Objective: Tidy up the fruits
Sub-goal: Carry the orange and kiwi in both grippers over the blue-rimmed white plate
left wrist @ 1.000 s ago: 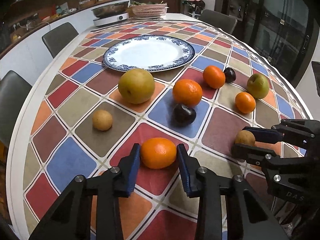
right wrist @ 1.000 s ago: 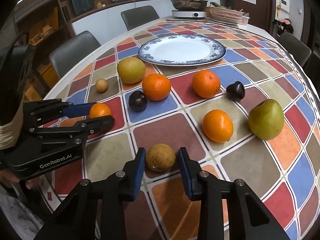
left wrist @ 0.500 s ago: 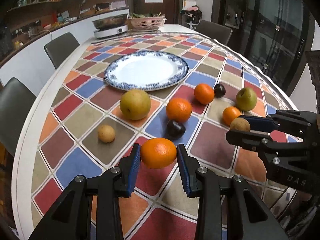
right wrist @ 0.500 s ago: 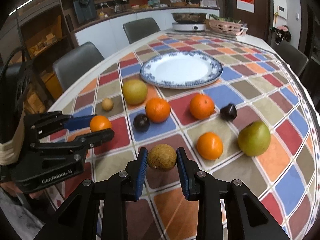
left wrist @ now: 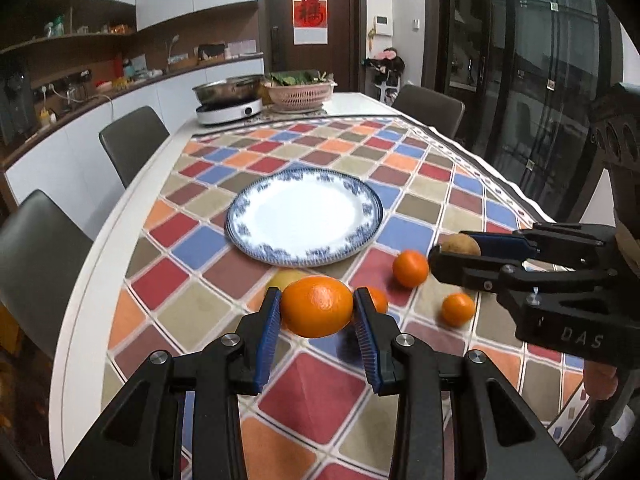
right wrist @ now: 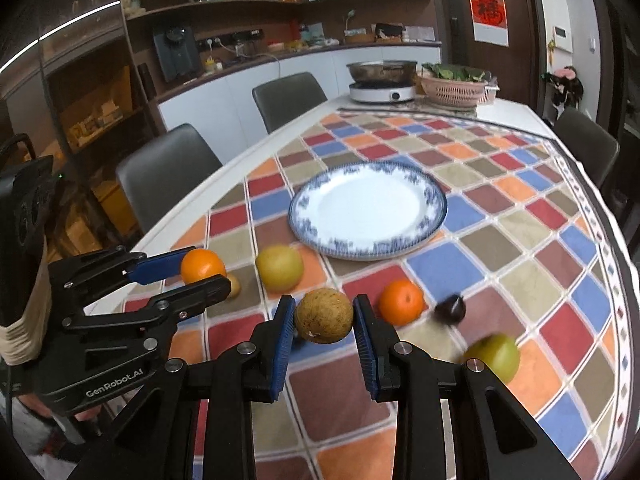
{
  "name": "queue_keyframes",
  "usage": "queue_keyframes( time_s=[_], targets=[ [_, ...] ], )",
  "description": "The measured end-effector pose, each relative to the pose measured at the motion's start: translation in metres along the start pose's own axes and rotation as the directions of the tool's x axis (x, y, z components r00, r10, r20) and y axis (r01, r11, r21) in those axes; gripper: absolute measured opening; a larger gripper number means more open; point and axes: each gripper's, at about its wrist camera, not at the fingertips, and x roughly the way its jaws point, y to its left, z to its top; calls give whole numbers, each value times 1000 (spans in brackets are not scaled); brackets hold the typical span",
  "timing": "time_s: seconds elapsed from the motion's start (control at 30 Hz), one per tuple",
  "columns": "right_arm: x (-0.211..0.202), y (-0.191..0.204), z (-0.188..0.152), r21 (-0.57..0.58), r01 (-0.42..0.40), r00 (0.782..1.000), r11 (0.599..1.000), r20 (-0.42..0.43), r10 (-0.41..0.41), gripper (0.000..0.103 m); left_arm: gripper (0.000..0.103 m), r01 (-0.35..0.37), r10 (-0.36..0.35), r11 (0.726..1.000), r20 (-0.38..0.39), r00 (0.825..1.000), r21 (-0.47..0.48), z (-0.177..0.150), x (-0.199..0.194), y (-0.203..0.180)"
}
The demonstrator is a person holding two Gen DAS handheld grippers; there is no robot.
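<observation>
Both fruits are lifted off the bench: the left gripper (left wrist: 316, 312) has its jaws clamped on a glossy orange (left wrist: 317, 306), the right gripper (right wrist: 324, 318) on a dull brown round fruit (right wrist: 324, 315). Next, I judge, is carrying them over the empty blue-rimmed plate (right wrist: 434, 216) and lowering gently.

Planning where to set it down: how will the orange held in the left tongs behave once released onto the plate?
The orange looks round and firm, so it may roll on the plate's smooth, shallow centre; the raised rim should probably stop it. The left tongs pinch it only at its sides, so it could twist slightly. It probably tolerates a gentle drop.
</observation>
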Motion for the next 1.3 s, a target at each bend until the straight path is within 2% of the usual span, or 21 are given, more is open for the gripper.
queue_keyframes(
  time_s=[0.27, 0.53, 0.9, 1.13, 1.3],
  targets=[
    [2, -7, 37, -29, 24, 999, 999, 34, -23, 31, 36, 6, -6, 1000, 20, 1000, 10, 30, 10, 7],
    [24, -18, 66, -64, 48, 999, 997, -4, -48, 31, 36, 13, -13, 1000, 2, 1000, 25, 55, 33, 15],
    [82, -40, 91, -35, 37, 991, 999, -124, -41, 31, 36, 56, -58, 998, -133, 989, -21, 73, 97, 40],
    [125, -51, 92, -31, 55, 974, 998, -218, -61, 31, 36, 71, -80, 996, -228, 970, -49, 71, 144, 53],
    [146, -58, 90, -6, 50, 963, 999, -264, -50, 31, 36, 79, -89, 996, -264, 960, -45, 69, 162, 54]
  ],
)
